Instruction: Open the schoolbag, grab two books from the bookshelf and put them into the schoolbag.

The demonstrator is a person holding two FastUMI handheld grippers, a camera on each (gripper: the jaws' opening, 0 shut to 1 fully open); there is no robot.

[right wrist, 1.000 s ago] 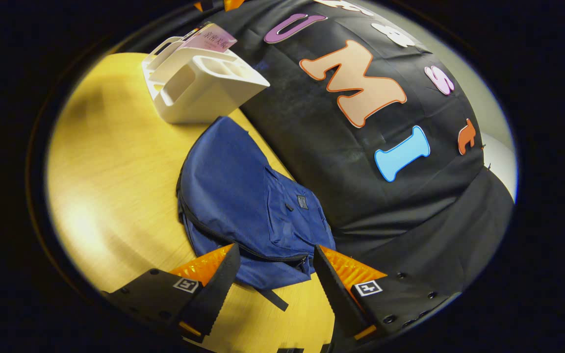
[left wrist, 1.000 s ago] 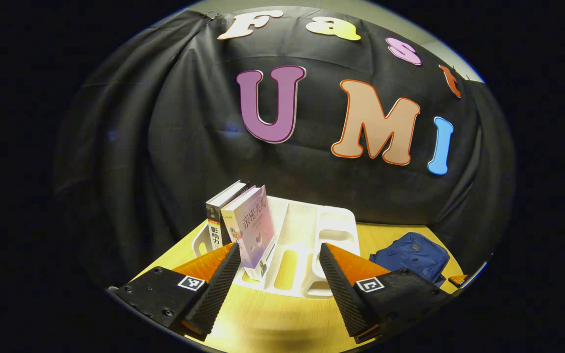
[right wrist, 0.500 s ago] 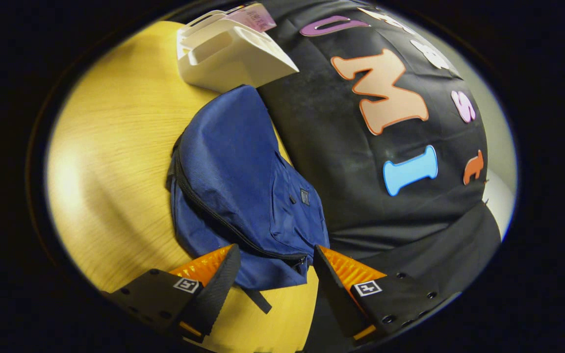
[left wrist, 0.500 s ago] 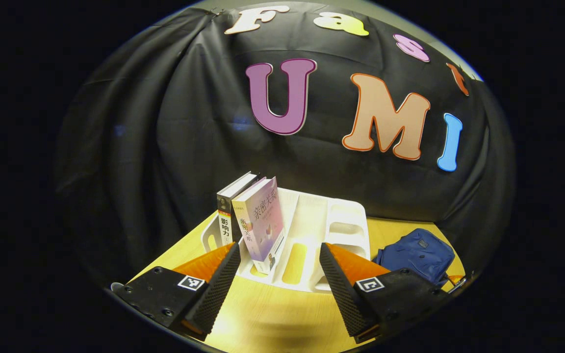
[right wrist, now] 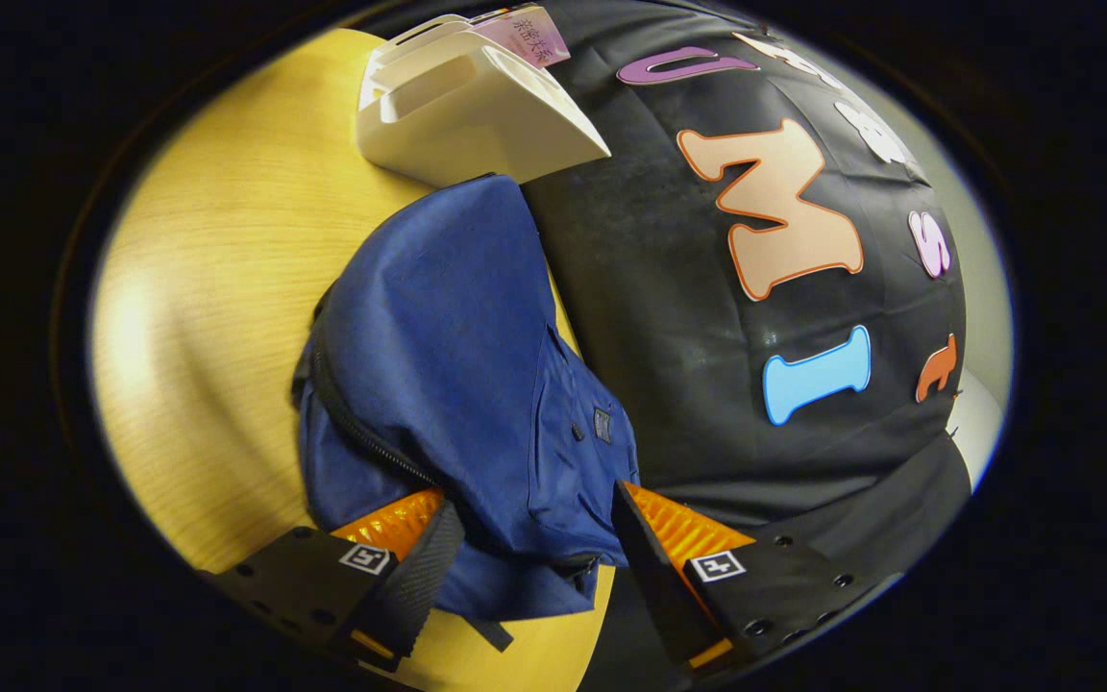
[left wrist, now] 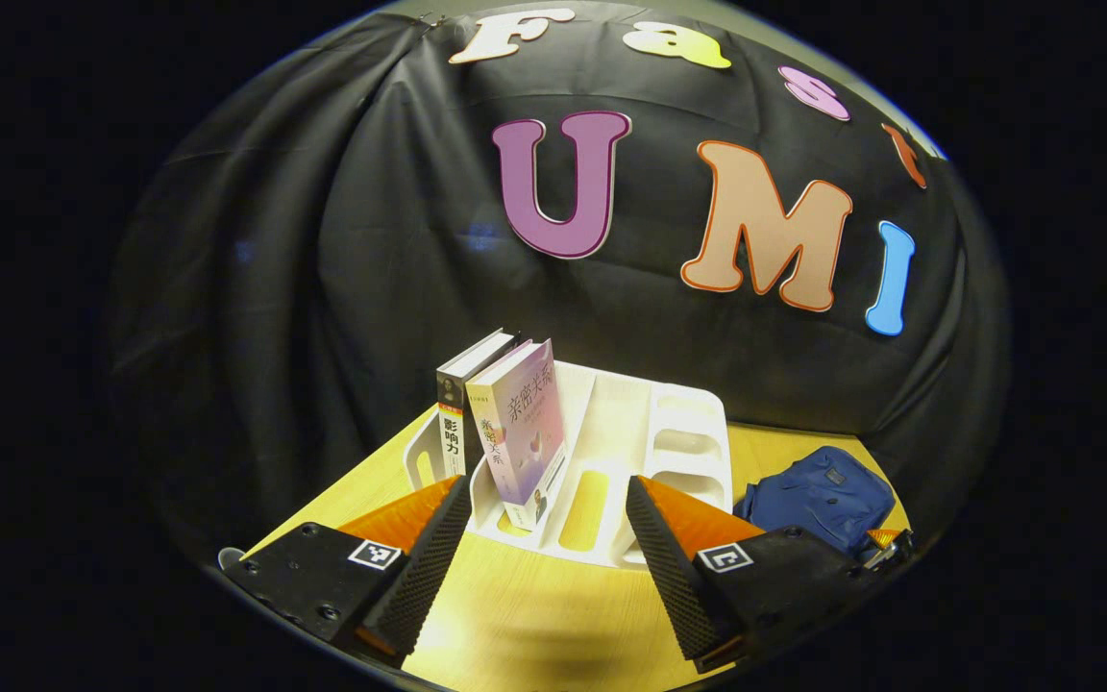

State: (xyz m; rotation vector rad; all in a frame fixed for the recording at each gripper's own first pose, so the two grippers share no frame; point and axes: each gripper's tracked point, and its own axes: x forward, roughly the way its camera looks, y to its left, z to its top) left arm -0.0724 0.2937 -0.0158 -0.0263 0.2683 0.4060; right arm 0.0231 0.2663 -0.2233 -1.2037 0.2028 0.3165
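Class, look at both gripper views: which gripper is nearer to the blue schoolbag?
Right. The right gripper is open with its fingers straddling the blue schoolbag at its zipped edge. The left gripper is open, facing the white bookshelf, with the bag off to its side.

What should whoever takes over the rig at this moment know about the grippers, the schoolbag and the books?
Left gripper: open, holding nothing, pointed at the white bookshelf.
Right gripper: open, low over the blue schoolbag, fingers either side of its zipper end; no grip yet.
Things: schoolbag lies flat on the wooden table beside the bookshelf; the pink book and the dark-spined book stand in the bookshelf's left slot.
Done: nothing; the zipper looks closed.
Left: open the schoolbag, then move both books into it.
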